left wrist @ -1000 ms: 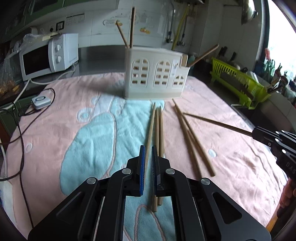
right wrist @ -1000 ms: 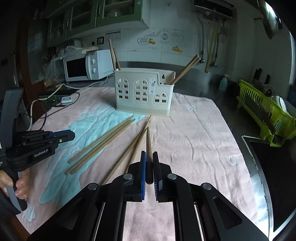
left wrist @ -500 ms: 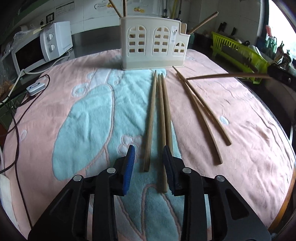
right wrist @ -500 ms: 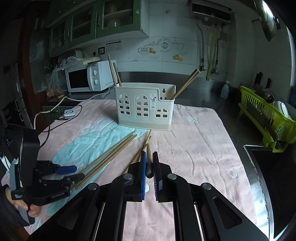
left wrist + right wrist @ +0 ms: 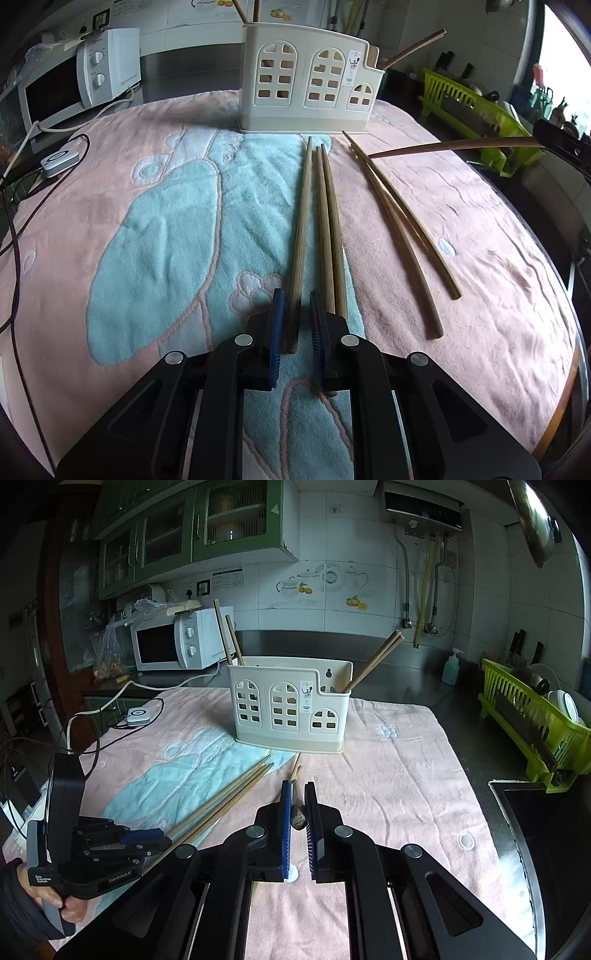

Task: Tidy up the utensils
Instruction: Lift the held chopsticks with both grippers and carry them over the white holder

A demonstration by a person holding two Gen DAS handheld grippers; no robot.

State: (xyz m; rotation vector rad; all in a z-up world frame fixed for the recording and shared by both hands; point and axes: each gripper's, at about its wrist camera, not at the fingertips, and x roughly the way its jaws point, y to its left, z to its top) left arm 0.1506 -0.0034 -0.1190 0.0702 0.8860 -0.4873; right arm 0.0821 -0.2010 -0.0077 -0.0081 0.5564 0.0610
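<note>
Chopsticks lie scattered on the pink-and-blue towel (image 5: 155,229) that covers the surface, in front of the cream utensil holder (image 5: 308,98). In the left wrist view, going left to right: the left claw (image 5: 295,321) is low over the towel with its jaws closing, and the near end of the leftmost chopstick (image 5: 301,236) of a group of three sits between its blue pads; whether the pads already press it cannot be told. The other two chopsticks (image 5: 328,229) of that group lie just beside it, passing under the right-hand finger. Further right a separate pair (image 5: 402,229) lies apart on the pink cloth. At the right edge the right claw (image 5: 298,808) is closed on the thick end of one chopstick (image 5: 454,146), held clear of the towel with its tip pointing toward the holder. Chopsticks already stand in the holder at both ends. A microwave (image 5: 177,642) stands behind on the left, a green dish rack (image 5: 532,716) on the right.
</note>
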